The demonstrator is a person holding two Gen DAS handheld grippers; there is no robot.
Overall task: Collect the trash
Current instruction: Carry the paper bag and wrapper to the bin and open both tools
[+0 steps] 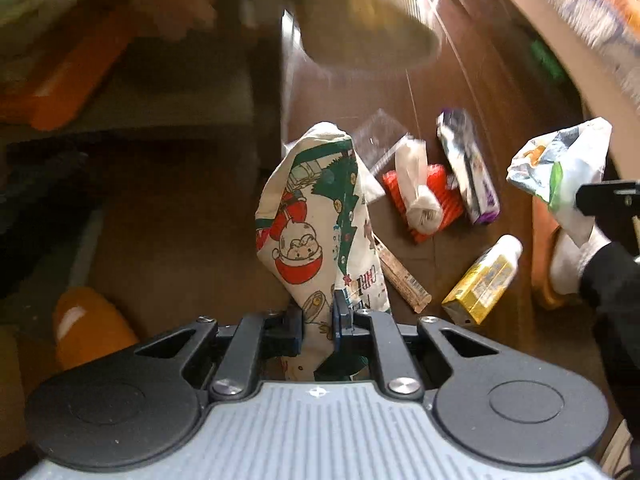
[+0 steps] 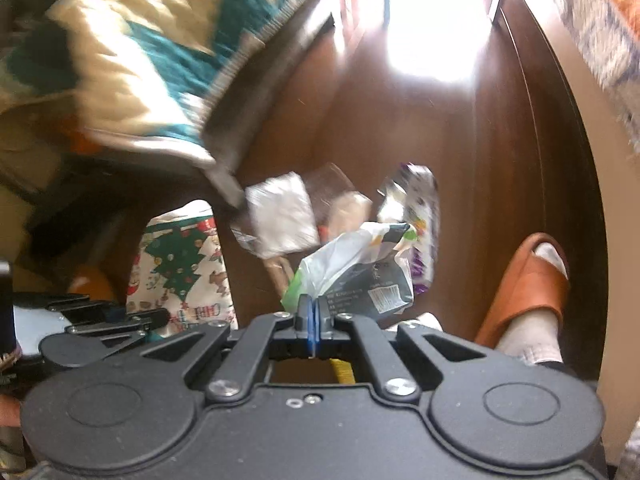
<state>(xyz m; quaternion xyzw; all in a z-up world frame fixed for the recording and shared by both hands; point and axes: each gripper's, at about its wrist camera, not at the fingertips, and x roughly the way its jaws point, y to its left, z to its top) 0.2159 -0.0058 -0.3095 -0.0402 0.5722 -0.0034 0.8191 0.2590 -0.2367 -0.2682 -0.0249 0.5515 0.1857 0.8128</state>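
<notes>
While cream Christmas-print cloth bag [image 1: 316, 220] hangs pinched in left gripper [image 1: 318, 316] as collection sack, right gripper [image 2: 313, 308] clamps crumpled white-green plastic wrapper [image 2: 352, 264], lifted clear of dark wood floor [image 2: 500, 200] litter for bagging.

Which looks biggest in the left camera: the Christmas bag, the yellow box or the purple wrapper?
1. Christmas bag, biggest, though it hangs nearest the camera, which inflates it.
2 and 3. Yellow box and purple wrapper look about alike; I won't rank them.

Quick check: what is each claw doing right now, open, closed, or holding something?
Left claw: closed on the cream Christmas-print cloth bag.
Right claw: closed on the crumpled white, green and dark plastic wrapper.
</notes>
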